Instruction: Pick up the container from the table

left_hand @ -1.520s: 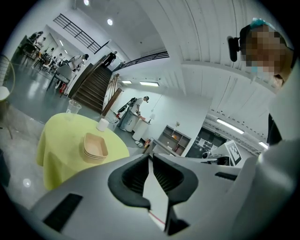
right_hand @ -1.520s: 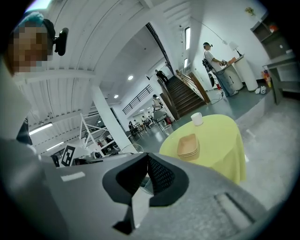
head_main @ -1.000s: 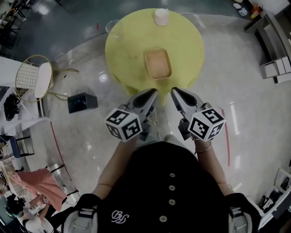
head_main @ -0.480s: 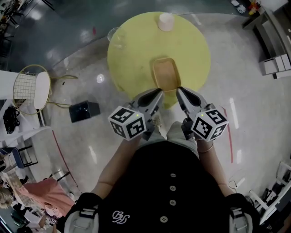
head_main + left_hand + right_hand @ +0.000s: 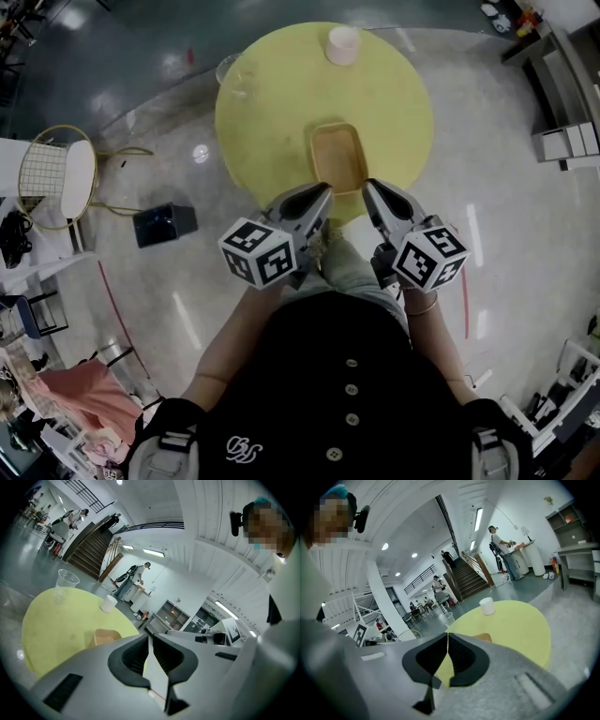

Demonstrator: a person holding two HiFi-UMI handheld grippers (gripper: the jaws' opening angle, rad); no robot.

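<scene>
1. Landmark: a round table with a yellow top (image 5: 272,112) stands on a polished grey floor (image 5: 506,234).
2. Task item: a shallow tan rectangular container (image 5: 339,157) lies flat on the table, in the half nearest the person. Its long sides run from the near rim toward the table's centre. Its interior shows only its own plain tan bottom.
3. A white cup (image 5: 342,44), cylindrical and upright, stands at the table's far rim, well apart from the container. Its contents cannot be made out.
4. A clear plastic cup (image 5: 234,70) stands upright at the table's far-left rim. Whether it holds anything cannot be told.
5. The left gripper (image 5: 323,189) is pressed fully closed with nothing between its jaws. Its tip sits over the table's near rim, near the container's near-left corner, and it does not grip the container.
6. The right gripper (image 5: 367,186) is likewise closed tight and empty, its tip over the table's near rim by the container's near-right corner.
7. A black box (image 5: 164,223) rests on the floor to the left of the table.
</scene>
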